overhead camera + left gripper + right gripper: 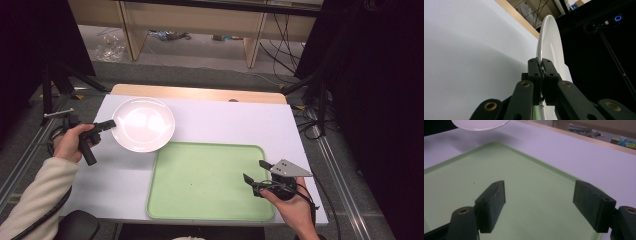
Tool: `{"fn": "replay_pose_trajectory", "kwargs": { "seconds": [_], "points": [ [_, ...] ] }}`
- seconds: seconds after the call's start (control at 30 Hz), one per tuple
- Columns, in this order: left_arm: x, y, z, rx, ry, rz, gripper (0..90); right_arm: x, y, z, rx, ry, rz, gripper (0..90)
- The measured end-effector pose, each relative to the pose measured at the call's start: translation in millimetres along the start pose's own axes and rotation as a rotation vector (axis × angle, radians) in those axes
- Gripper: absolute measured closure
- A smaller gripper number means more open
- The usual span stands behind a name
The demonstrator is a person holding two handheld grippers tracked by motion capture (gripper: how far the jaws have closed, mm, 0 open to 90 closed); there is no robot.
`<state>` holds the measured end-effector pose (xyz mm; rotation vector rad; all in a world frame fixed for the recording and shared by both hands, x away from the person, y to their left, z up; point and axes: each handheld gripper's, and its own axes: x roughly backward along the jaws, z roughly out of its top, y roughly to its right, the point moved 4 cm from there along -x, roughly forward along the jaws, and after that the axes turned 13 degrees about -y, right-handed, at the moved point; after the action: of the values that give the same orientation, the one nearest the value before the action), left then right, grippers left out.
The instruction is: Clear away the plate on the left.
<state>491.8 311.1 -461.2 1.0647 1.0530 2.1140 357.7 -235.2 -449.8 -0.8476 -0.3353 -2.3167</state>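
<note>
From the high view I see my left hand (70, 142) at the counter's left edge, wrist cocked so the left hand-held gripper (111, 123) points right, toward the white plate (145, 124). Its jaws are pressed together on the plate's left rim; in the left gripper view the left hand-held gripper (541, 67) pinches that rim edge-on, and the white plate (550, 42) rises tall and thin beyond the tips. The plate sits at the counter's far left, its near edge overlapping the far left corner of the green tray (210, 182). In the right gripper view the white plate (480, 124) hangs above the counter with a shadow under it, so it looks lifted.

My right hand (295, 207) comes in from the bottom right, palm up under its tool, the grey three-cornered plate on top. The right hand-held gripper (255, 175) points left over the tray's right side, near its edge. In the right gripper view the right hand-held gripper (539, 201) is spread wide, with nothing between the jaws, over the bare green tray (461, 177).

The counter (235, 122) is covered in white, a wooden edge along its far side. I can read no brand, label or writing anywhere.
</note>
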Motion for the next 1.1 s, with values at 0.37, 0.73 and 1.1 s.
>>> {"fn": "replay_pose_trajectory", "kwargs": {
  "seconds": [0.37,0.73,1.1],
  "points": [
    [-4.5,6.2,-3.2,-0.009,-0.013,-0.009,86.6,-0.2,-0.2,0.1,0.000,0.000,0.002,26.8],
    [-9.0,12.9,-6.8,-0.018,-0.030,-0.022,86.7,-0.2,-1.2,-0.3,-0.009,-0.010,0.010,26.8],
    [-12.7,17.8,-9.8,-0.024,-0.043,-0.034,86.6,0.1,-0.2,0.2,0.000,0.000,0.001,26.8]
  ]
}}
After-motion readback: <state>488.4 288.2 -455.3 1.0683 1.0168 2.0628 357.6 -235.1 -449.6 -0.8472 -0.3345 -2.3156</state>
